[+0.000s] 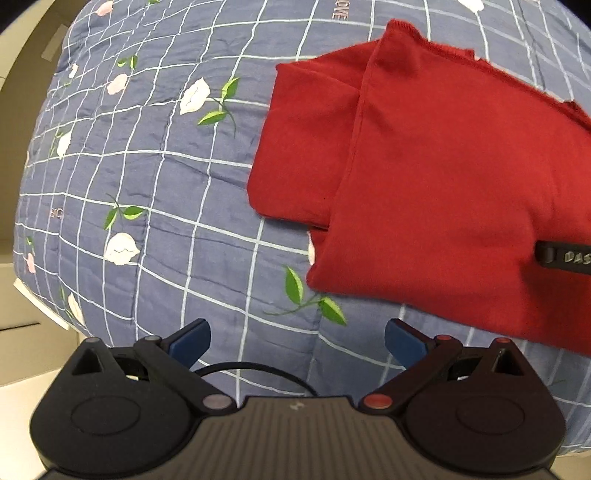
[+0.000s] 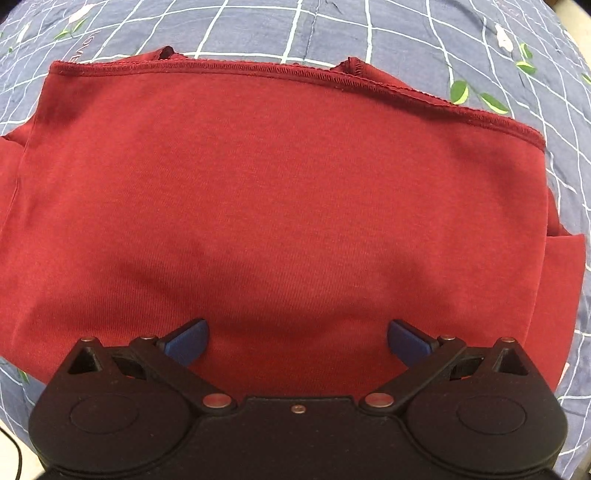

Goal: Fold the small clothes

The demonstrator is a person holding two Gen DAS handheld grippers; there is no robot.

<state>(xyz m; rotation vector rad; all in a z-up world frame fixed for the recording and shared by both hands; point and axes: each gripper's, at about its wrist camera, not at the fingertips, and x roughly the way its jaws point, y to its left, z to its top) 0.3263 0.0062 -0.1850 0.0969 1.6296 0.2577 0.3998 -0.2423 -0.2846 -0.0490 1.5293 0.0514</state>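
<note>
A red garment (image 1: 436,177) lies folded flat on the blue checked quilt (image 1: 155,177), with one layer lapped over another. In the left wrist view it fills the right half, and my left gripper (image 1: 297,341) hovers open over bare quilt just short of its near corner. A fingertip of the other gripper (image 1: 563,256) pokes in over the cloth at the right edge. In the right wrist view the red garment (image 2: 280,206) fills most of the frame, stitched hem at the far side. My right gripper (image 2: 297,341) is open above its near edge, nothing between the fingers.
The quilt (image 2: 406,29) has white grid lines and printed flowers and leaves. Its left edge (image 1: 40,302) drops off to a pale floor or furniture. A black cable (image 1: 255,369) loops just in front of the left gripper's body.
</note>
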